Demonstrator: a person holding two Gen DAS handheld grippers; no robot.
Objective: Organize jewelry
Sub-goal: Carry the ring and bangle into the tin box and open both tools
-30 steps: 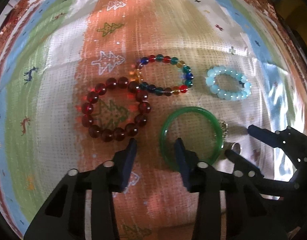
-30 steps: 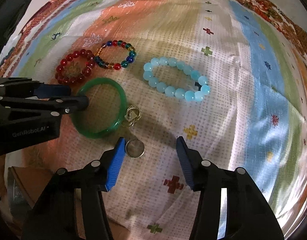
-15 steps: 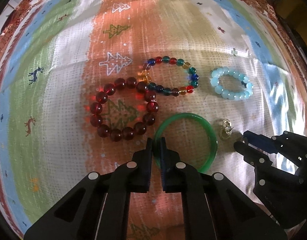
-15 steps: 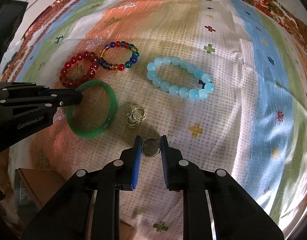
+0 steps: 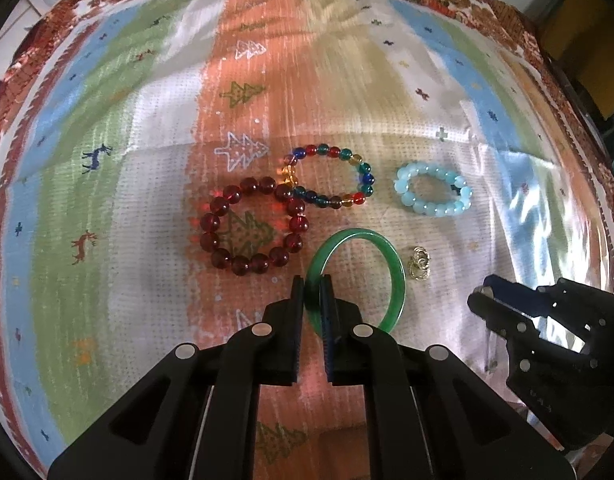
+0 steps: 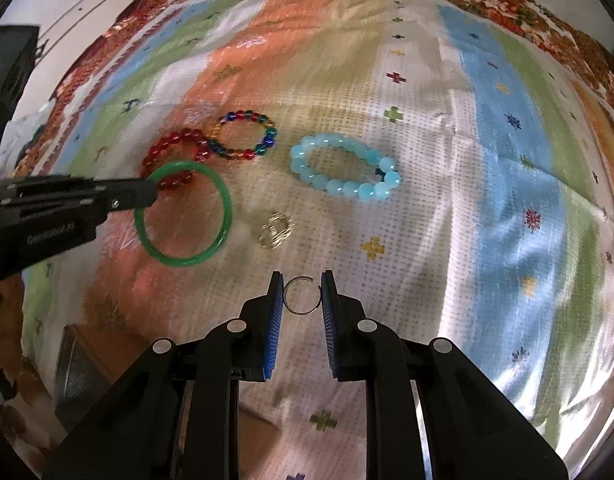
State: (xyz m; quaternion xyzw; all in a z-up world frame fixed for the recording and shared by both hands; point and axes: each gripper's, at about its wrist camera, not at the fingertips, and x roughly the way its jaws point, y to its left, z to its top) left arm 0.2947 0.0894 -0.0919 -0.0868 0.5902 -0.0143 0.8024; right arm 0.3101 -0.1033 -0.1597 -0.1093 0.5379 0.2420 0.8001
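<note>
A patterned cloth with striped bands, small trees and reindeer covers the table, sunlit and slightly wrinkled. On it the green bangle sits tilted, its near-left rim pinched on edge in the left hand-held gripper, clenched on that rim, so the ring's plane runs away from the fingers toward the far right. Just to its right lies a small gold ring cluster, apart from the bangle. Nearer the right hand-held gripper, a thin wire ring stands between the blue pads, which close on both its sides. Beyond lie the red bead bracelet, the multicoloured one and the pale blue one.
</note>
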